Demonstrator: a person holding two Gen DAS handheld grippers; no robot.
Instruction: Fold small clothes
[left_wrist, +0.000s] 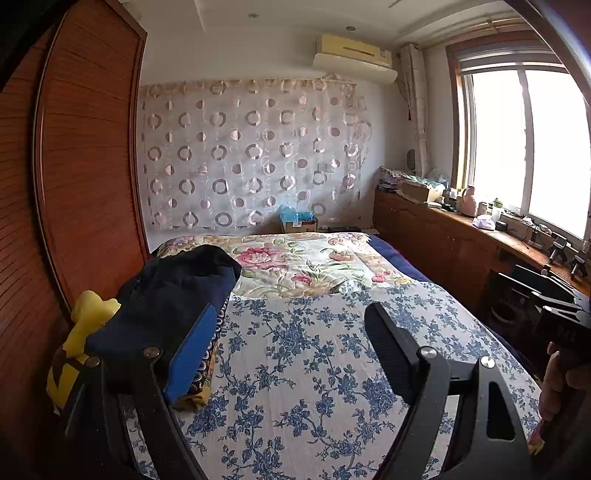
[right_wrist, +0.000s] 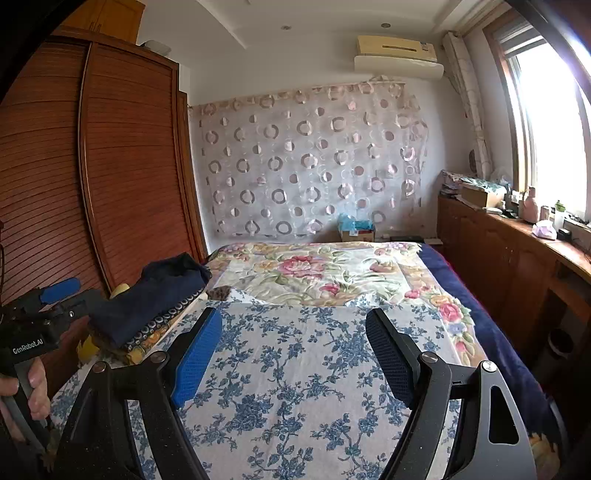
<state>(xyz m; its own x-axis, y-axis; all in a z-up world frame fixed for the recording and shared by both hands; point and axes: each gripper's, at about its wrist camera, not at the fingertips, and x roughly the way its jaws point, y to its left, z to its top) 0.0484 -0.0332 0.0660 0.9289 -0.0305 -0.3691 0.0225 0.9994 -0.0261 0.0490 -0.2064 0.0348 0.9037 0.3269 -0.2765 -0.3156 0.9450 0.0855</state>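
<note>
Bed: a wide bed with a blue-and-white floral cotton sheet (right_wrist: 295, 369) spread over its near half and a cream quilt printed with pink flowers (right_wrist: 314, 273) behind it; the sheet lies flat and bare in front of both grippers.

Clothes pile: a stack of small garments at the left edge of the bed beside the slatted wooden wardrobe (right_wrist: 122, 166), topped by a dark navy soft fabric piece (left_wrist: 173, 291), with a dark cloth printed in rings (right_wrist: 162, 321) under it and a yellow garment (left_wrist: 86, 328) at the bottom and side.

Handling: judged light, limp and non-slippery (it will sag and drape once lifted); nothing fragile. The navy piece looks thick enough to pinch without catching the layer beneath.

Where to take hold: judged best at a free edge or corner of the navy piece, on the side facing the open sheet, then dragged out flat.

Left gripper (left_wrist: 291, 339): jaws wide apart, nothing between them, the blue-padded one just in front of the pile.

Right gripper (right_wrist: 295, 343): jaws wide apart and empty, over the open sheet, well apart from the pile.

Writing: "GenRobot.AI" in white on the black body of the left gripper (seen from the right wrist view); a box label by the far wall is too small to read.
</note>
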